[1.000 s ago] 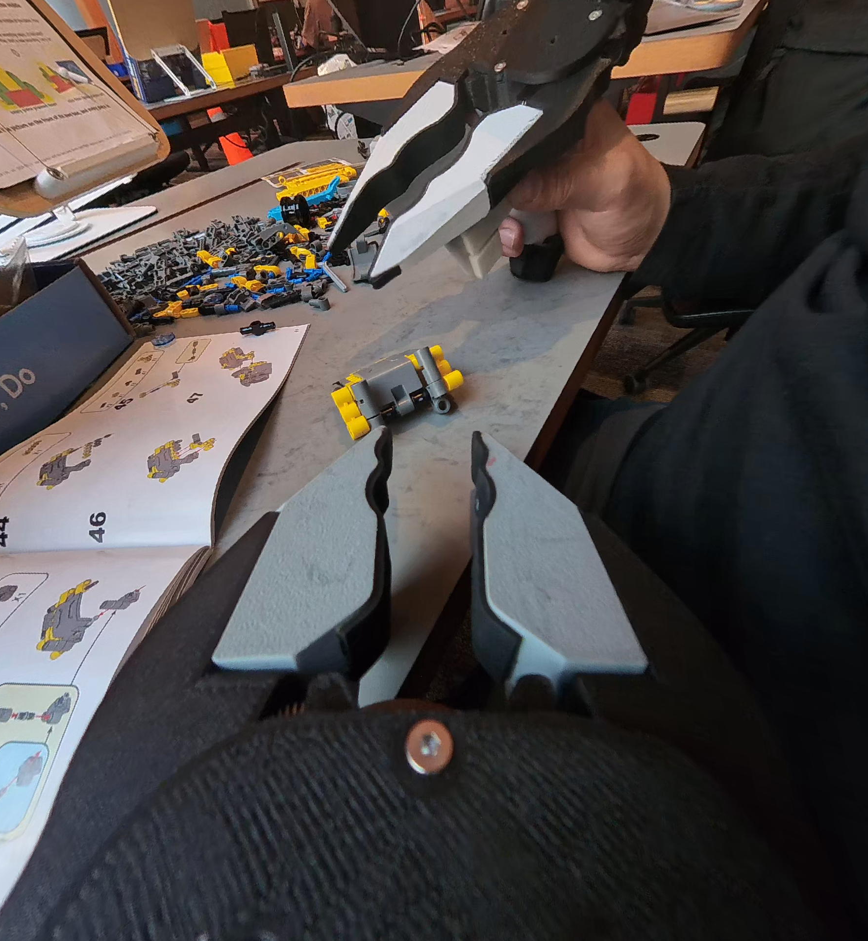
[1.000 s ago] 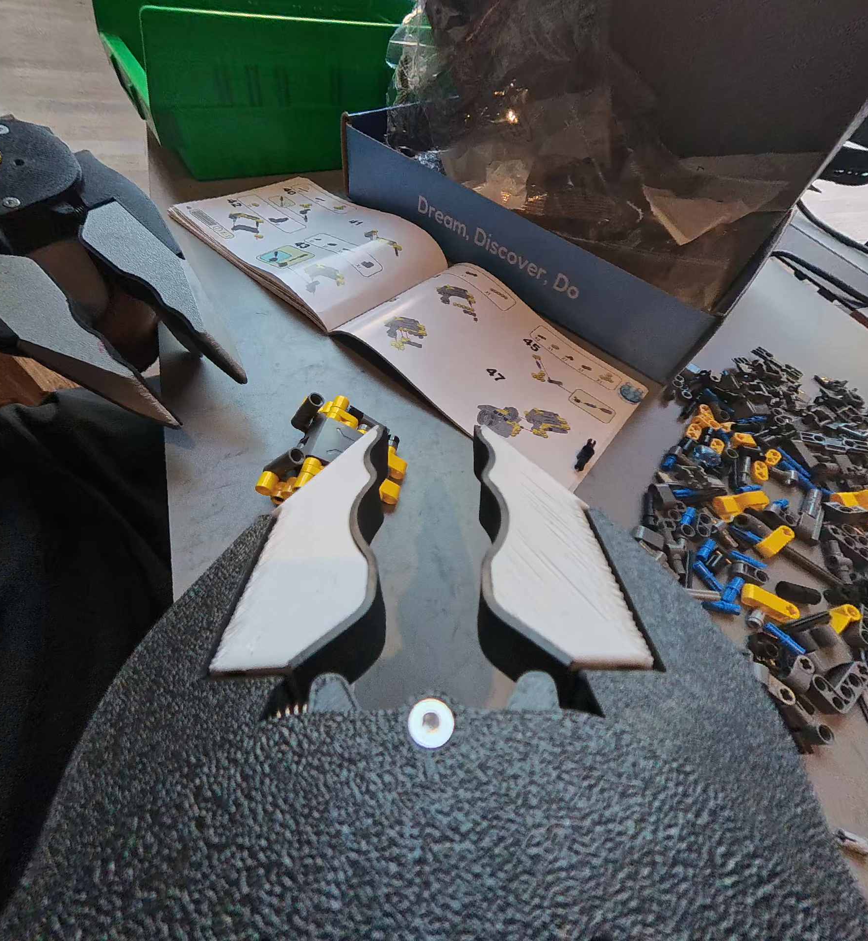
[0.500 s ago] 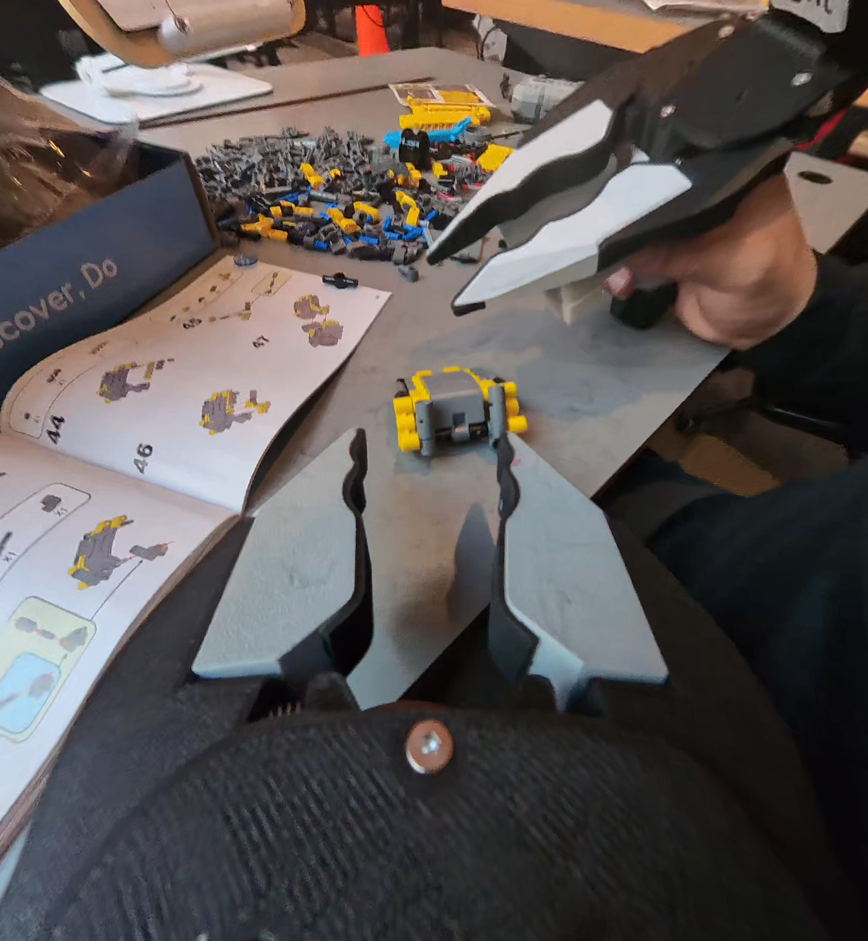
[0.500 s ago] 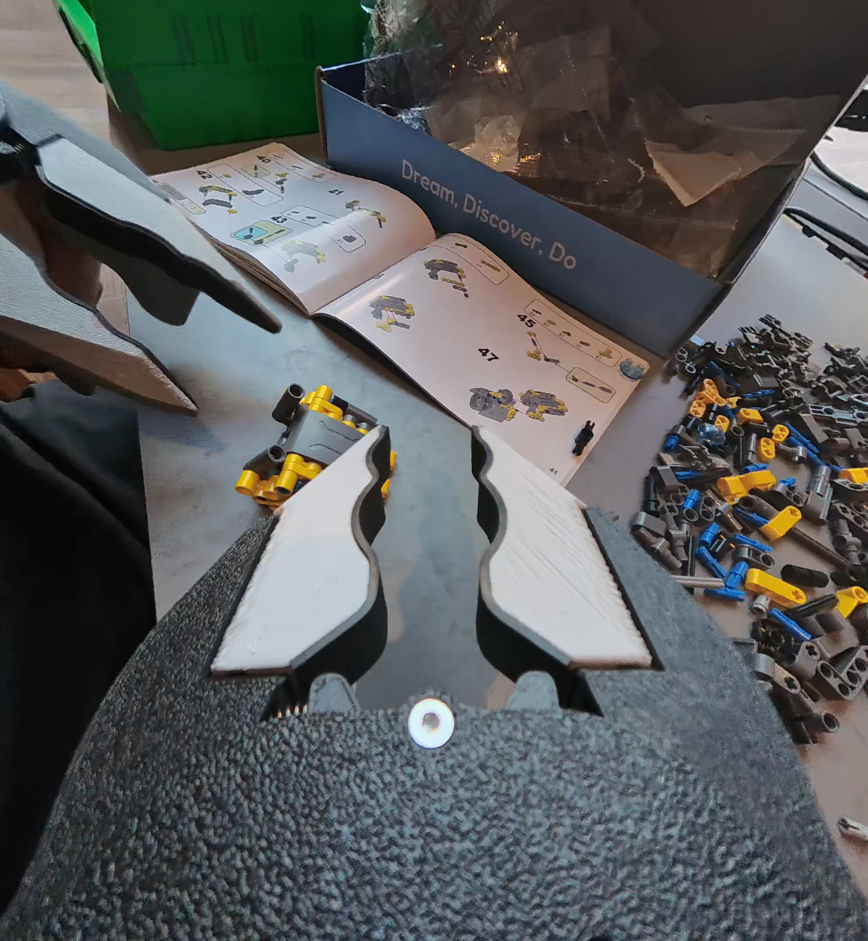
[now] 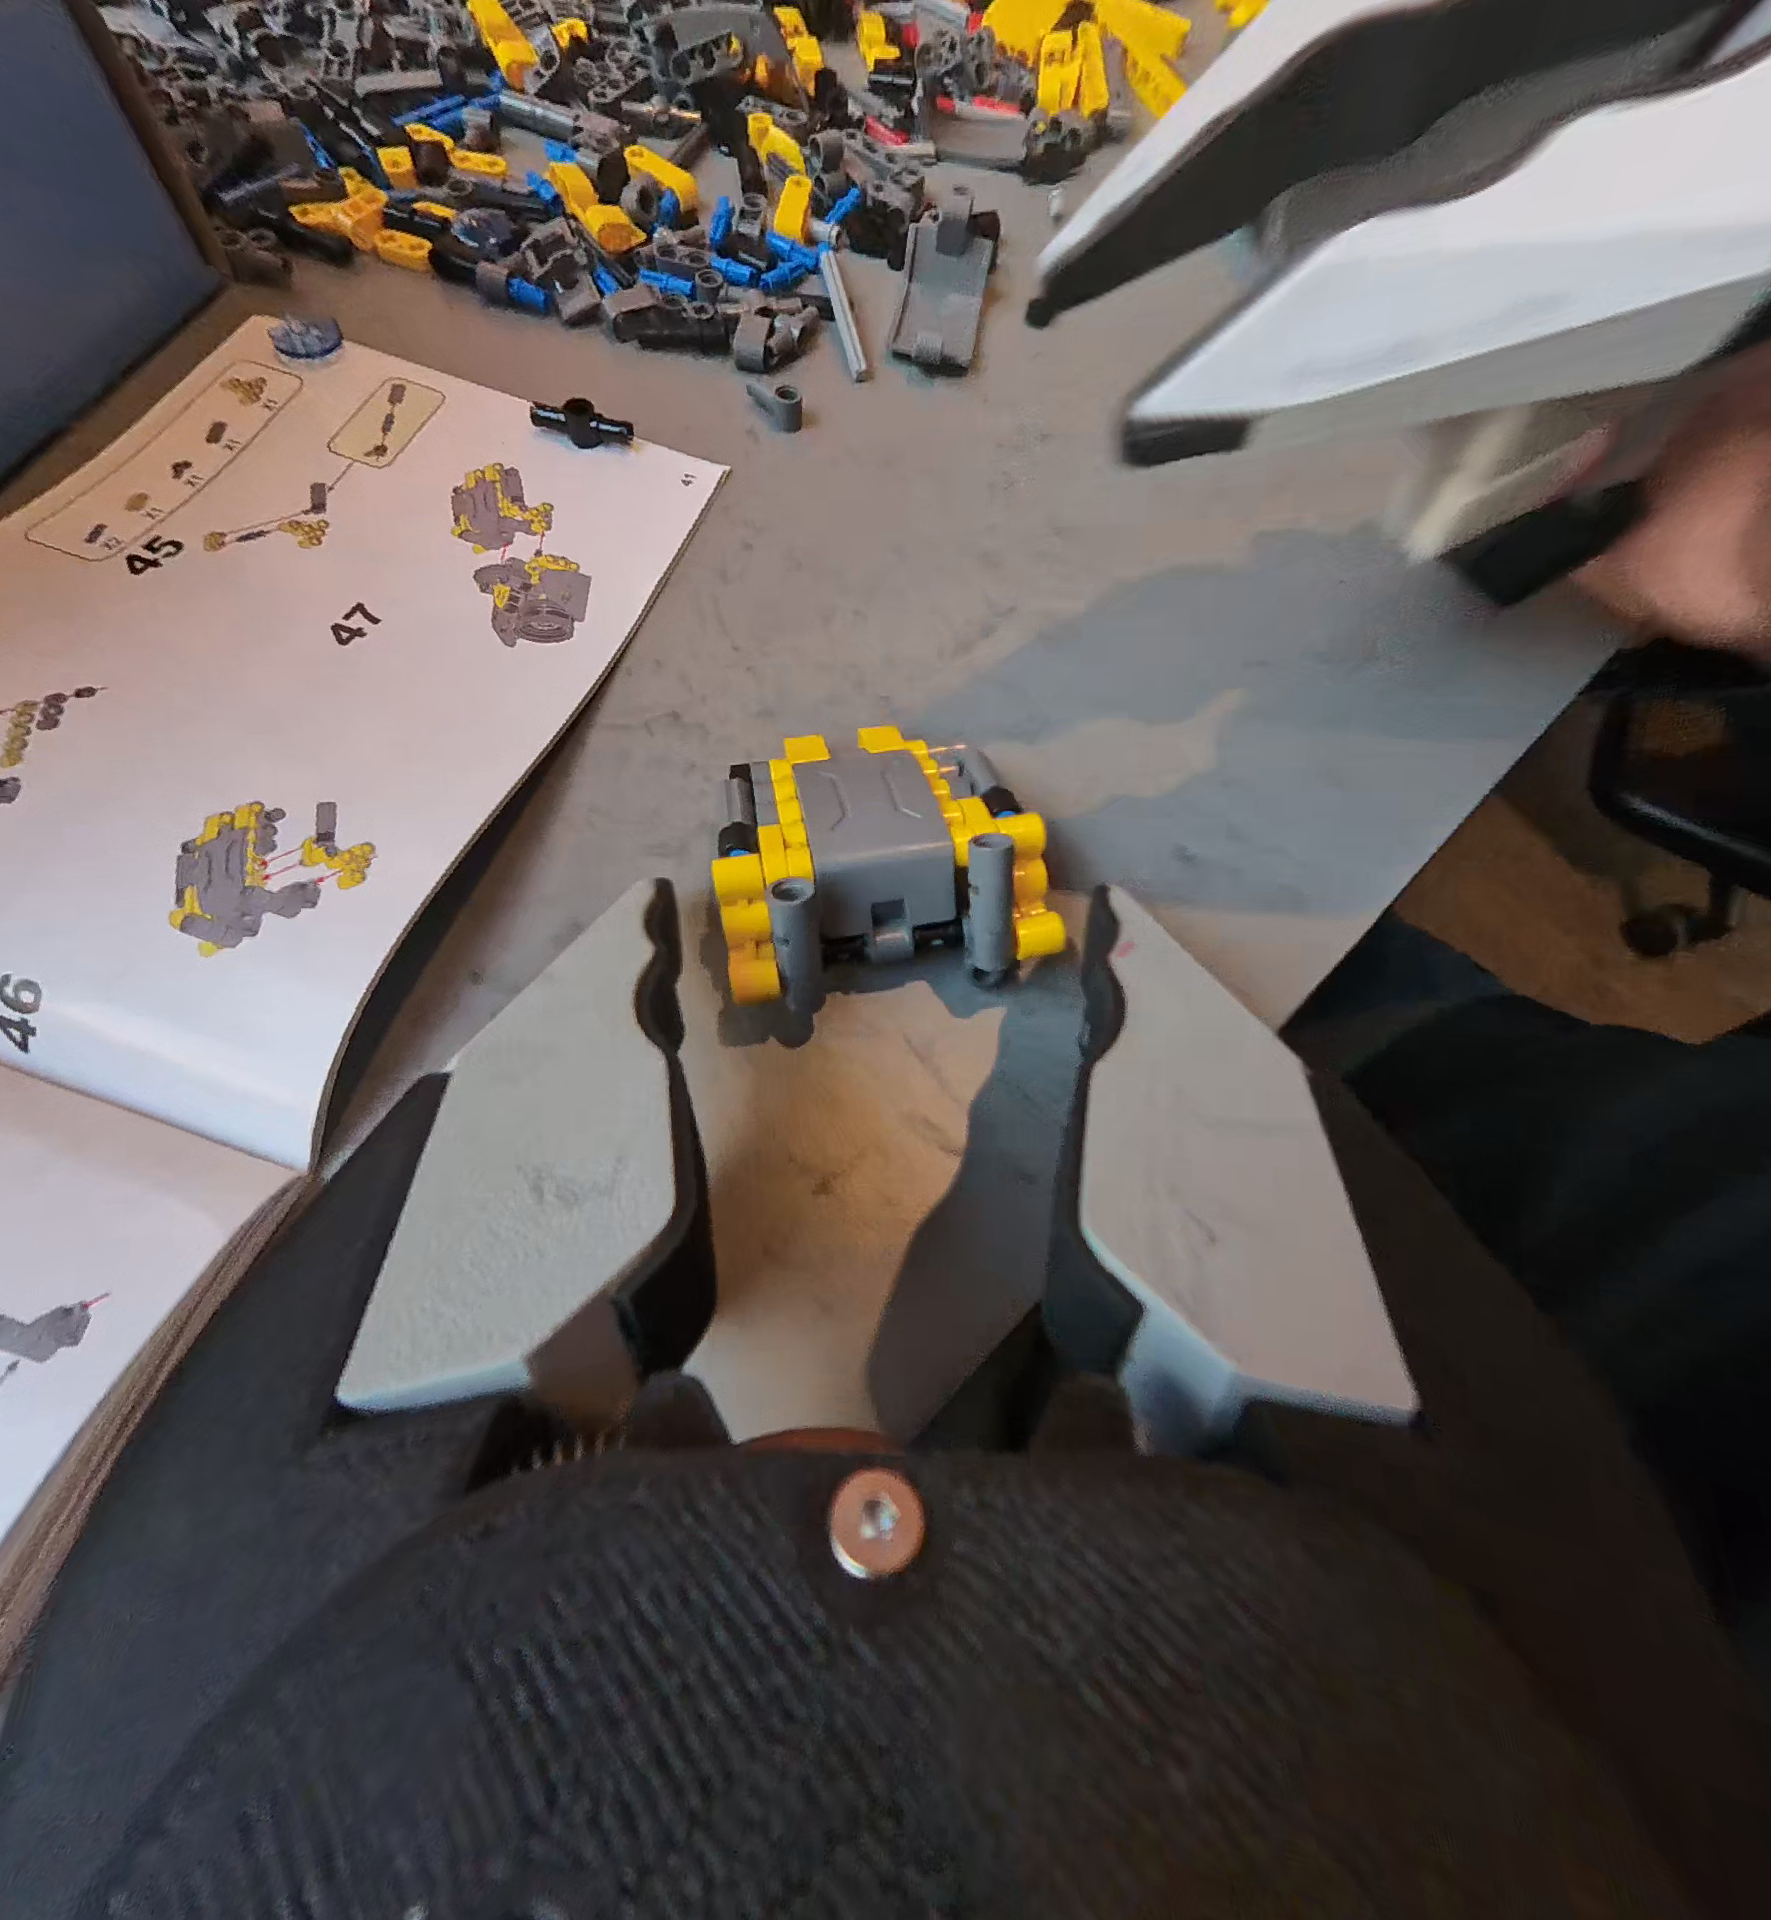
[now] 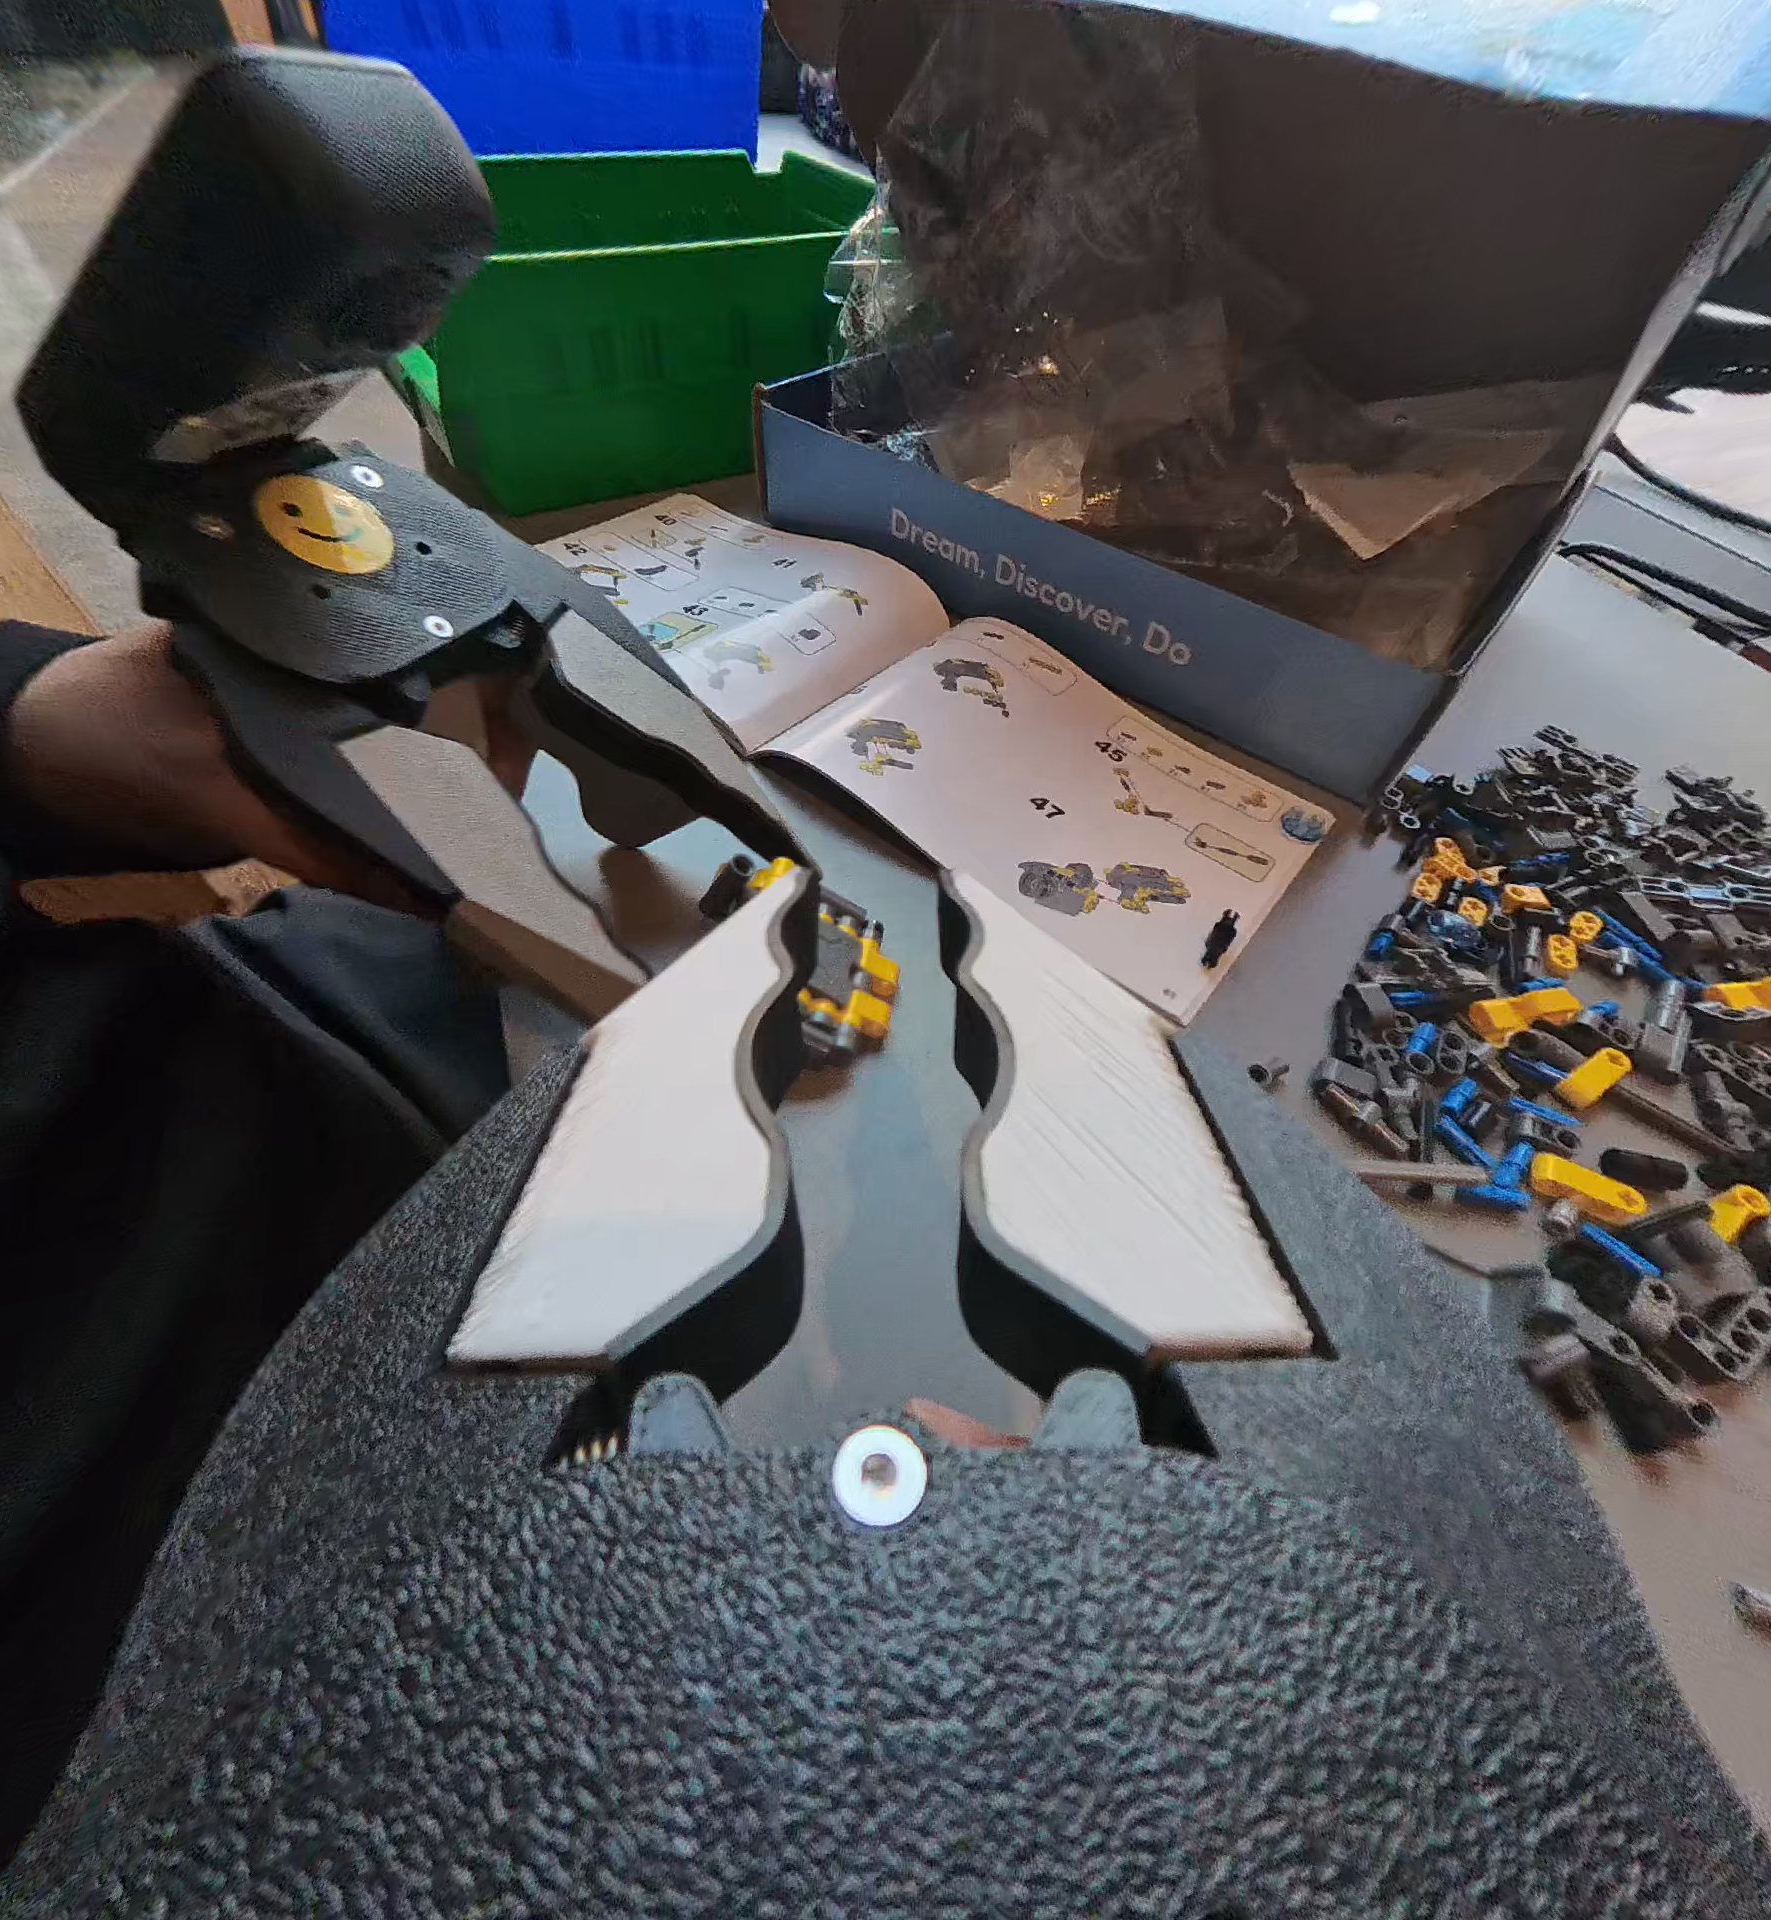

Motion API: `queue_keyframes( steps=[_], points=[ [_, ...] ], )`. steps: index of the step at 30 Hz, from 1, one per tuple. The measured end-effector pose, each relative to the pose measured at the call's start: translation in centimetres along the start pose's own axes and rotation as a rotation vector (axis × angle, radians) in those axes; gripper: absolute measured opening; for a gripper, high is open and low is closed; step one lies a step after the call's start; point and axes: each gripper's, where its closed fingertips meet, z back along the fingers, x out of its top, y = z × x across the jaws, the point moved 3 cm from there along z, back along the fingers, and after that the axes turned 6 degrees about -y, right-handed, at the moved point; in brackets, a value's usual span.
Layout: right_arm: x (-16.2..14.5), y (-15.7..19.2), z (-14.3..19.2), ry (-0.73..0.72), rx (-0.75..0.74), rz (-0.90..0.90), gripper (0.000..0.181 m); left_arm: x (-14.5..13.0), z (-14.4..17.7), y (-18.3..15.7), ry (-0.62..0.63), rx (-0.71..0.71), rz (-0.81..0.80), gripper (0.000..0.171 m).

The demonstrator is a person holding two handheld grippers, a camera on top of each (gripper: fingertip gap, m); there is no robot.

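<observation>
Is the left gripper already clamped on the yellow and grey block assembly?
No. The left gripper is open, its fingertips flanking the assembly without touching it.

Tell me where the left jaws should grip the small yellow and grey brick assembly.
Probably across its two yellow flanks, from the near end: the yellow and grey brick assembly lies flat, and the open left gripper already straddles its width. The flat grey top offers no hold.

Grey-yellow brick assembly (image 5: 876, 862) on table (image 5: 964, 582), just ahead of spread left tongs (image 5: 876, 914).
</observation>
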Motion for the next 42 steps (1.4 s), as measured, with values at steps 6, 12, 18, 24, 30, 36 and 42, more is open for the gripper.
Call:
queue_keyframes(
  steps=[6,12,18,24,30,36,42],
  points=[
    [5.7,-1.8,10.4,-0.017,-0.103,0.020,0.029,0.0,-0.1,0.4,-0.006,0.005,-0.029,0.063],
    [-0.4,-12.3,27.6,0.377,-0.307,0.036,0.058,-0.1,0.4,0.6,-0.016,-0.009,-0.033,0.063],
    [-8.6,-16.7,34.2,0.736,-0.198,0.015,0.076,0.0,0.7,0.7,-0.023,-0.056,0.008,0.063],
    [-11.0,-19.1,31.1,0.903,-0.008,0.164,0.071,-0.2,0.6,0.8,0.003,-0.058,-0.014,0.063],
    [-12.9,-18.9,29.6,0.979,0.222,0.176,0.068,0.3,0.4,0.9,0.010,-0.063,-0.018,0.063],
    [-13.4,-18.2,28.9,0.990,0.351,0.096,0.069,1.8,-0.3,1.0,-0.011,-0.042,-0.002,0.063],
    [-13.5,-18.2,30.2,0.945,0.279,-0.017,0.064,0.2,0.1,1.2,0.062,-0.006,-0.062,0.063]
  ],
)
